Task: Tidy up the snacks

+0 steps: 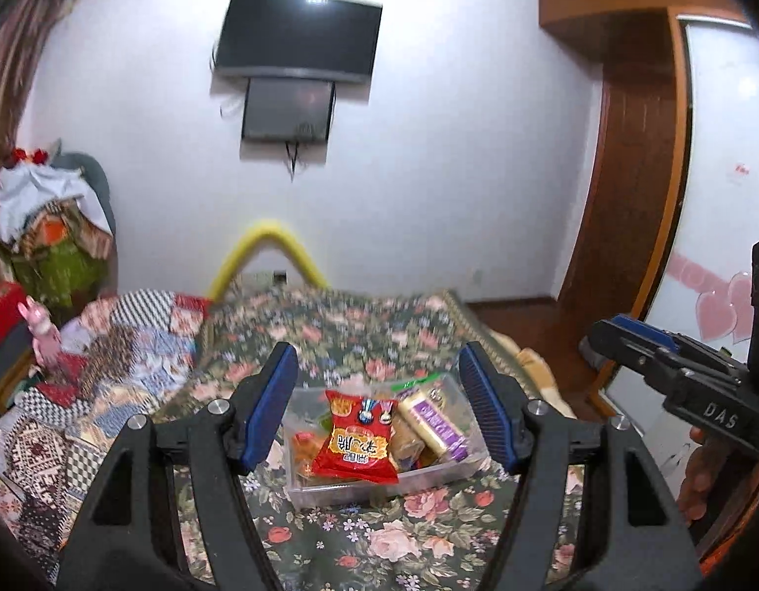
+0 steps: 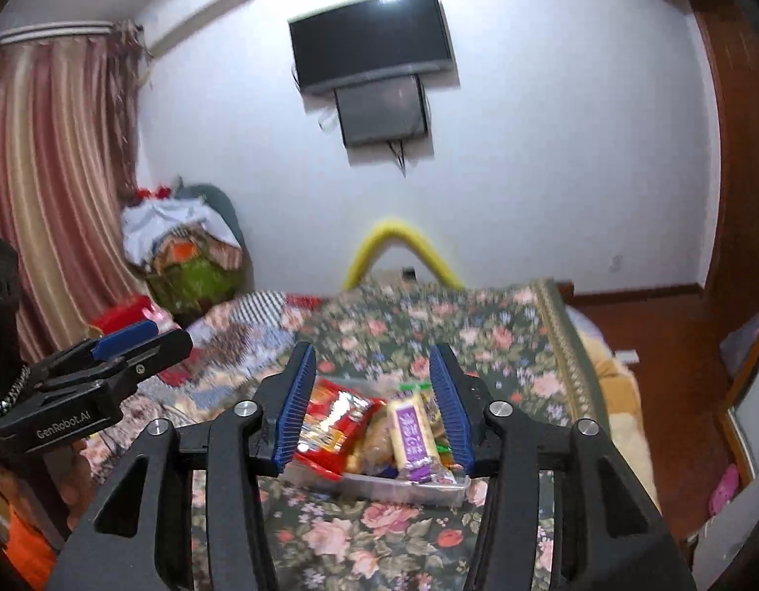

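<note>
Setting: we look down a bed under a floral cover [image 1: 359,335], both hand-held tongs raised above it.
Snack bin: a clear plastic bin [image 1: 448,473] rests on the cover near the foot of the bed, already loaded with packets.
Contents: we count a red snack bag [image 1: 357,443] lying on top toward the left, a cream and purple wafer pack [image 1: 431,423] toward the right, and golden-wrapped pieces between them.
Left gripper [image 1: 379,389]: jaws parted, nothing between the blue pads; we see the bin through the gap, below and ahead.
Right gripper [image 2: 374,394]: jaws parted and empty; the bin again lies below and ahead.
Bearing: the bin sits forward and under both tongs, roughly midway; we judge neither hand clearly nearer.
Long axis: the bin's long side runs across our view, slightly skewed; the wafer pack lies lengthwise along the line of sight.
Progress: we judge the sorting close to done, since no loose snack shows on the cover.
Hidden: the bin's lower layers are buried under the top packets; its far wall is masked by the pads in the right view.
Unclear: a green-edged packet at the back is too small to name; motion blur softens the quilt [image 1: 128,344].
</note>
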`<action>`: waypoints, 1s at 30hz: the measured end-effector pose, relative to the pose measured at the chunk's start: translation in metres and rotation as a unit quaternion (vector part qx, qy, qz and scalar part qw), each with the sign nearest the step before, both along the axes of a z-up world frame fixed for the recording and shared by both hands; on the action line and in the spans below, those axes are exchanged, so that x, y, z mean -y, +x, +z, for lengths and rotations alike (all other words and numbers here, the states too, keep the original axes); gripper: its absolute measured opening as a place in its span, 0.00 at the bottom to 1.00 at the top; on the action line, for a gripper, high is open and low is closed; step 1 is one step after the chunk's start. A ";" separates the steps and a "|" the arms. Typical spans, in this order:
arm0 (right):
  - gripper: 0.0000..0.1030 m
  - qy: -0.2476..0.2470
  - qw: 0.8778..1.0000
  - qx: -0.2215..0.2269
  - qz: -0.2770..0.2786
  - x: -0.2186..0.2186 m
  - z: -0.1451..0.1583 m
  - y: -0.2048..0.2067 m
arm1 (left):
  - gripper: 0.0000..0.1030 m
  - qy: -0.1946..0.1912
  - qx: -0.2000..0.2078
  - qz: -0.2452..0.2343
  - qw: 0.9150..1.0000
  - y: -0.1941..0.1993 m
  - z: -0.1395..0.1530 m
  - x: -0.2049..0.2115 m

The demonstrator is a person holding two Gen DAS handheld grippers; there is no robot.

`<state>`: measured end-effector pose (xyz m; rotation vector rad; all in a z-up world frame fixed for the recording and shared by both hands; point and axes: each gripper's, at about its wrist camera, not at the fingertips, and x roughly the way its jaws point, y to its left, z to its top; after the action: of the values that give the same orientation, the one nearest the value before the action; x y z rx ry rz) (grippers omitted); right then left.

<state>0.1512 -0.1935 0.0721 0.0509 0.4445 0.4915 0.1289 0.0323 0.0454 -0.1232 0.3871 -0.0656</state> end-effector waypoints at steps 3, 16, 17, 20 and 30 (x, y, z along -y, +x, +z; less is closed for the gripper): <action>0.57 0.011 0.999 0.031 0.000 0.005 0.018 -0.028 | 0.71 0.005 0.024 0.003 1.000 -0.027 0.013 0.004; 0.95 0.015 0.998 0.053 -0.010 0.005 0.016 -0.071 | 0.99 0.037 0.062 0.021 0.997 -0.090 0.019 0.021; 0.98 0.015 0.998 0.053 -0.012 0.005 0.015 -0.072 | 0.99 0.036 0.061 0.020 0.997 -0.092 0.018 0.022; 1.00 0.011 0.998 0.061 -0.022 0.007 0.014 -0.081 | 1.00 0.033 0.058 0.018 0.998 -0.093 0.016 0.022; 1.00 -0.001 0.998 0.066 -0.025 0.009 0.010 -0.095 | 1.00 0.040 0.054 0.019 0.998 -0.098 0.009 0.026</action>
<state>0.0563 -0.2029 0.0824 0.0269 0.3139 0.4427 0.0312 0.0060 0.0547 -0.0470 0.2784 -0.0193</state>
